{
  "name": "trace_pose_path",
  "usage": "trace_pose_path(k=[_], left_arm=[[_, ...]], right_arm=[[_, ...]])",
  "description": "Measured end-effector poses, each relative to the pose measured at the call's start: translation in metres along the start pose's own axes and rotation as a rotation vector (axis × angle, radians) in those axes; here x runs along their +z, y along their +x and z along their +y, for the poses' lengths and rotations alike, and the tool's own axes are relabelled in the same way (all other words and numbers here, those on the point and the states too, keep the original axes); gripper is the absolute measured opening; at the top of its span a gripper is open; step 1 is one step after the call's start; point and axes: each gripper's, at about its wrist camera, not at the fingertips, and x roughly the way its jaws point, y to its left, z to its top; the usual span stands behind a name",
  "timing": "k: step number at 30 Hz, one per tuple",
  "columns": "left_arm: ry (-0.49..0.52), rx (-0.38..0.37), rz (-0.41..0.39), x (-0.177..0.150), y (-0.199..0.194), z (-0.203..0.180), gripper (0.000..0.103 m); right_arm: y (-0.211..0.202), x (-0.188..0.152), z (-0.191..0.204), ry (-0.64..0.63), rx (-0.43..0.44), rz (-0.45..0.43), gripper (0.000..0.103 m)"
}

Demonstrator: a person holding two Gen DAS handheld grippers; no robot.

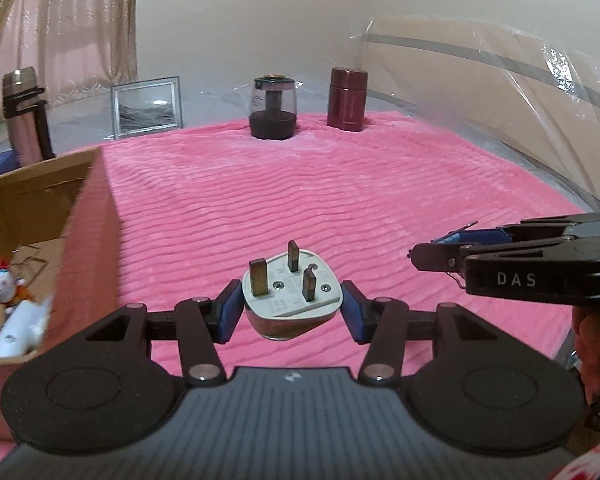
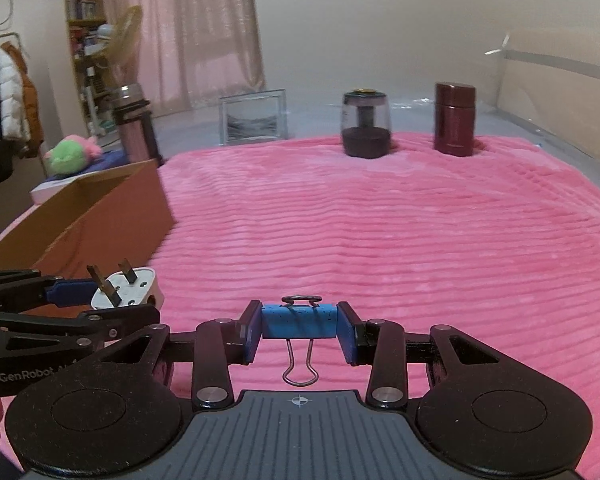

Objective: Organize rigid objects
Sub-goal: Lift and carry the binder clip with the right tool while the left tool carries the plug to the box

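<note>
Pink ribbed blanket point(image 2: 380, 232) wide open ahead; brown cardboard box point(image 1: 40, 208) at left edge, toys visible only in left view. Left gripper point(image 1: 292, 308) clamps white three-pin plug point(image 1: 292, 292); right gripper point(image 2: 299, 330) clamps blue binder clip point(image 2: 299, 322).

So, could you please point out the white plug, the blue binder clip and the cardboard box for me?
white plug point(image 1: 290, 292), left wrist view, on its pin-side face.
blue binder clip point(image 2: 299, 322), right wrist view, on its blue body.
cardboard box point(image 1: 100, 220), left wrist view, on its outer side wall.
</note>
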Motion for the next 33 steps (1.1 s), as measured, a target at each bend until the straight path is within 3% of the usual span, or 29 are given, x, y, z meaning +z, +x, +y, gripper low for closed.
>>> trace_pose_path(k=[17, 33], left_arm=[[0.003, 0.074, -0.056, -0.017, -0.113, 0.072, 0.047], [-0.003, 0.169, -0.075, -0.024, -0.163, 0.138, 0.047]], right_arm=[[-0.010, 0.013, 0.117, -0.137, 0.198, -0.032, 0.036], [0.010, 0.022, 0.205, -0.269, 0.352, -0.041, 0.036]])
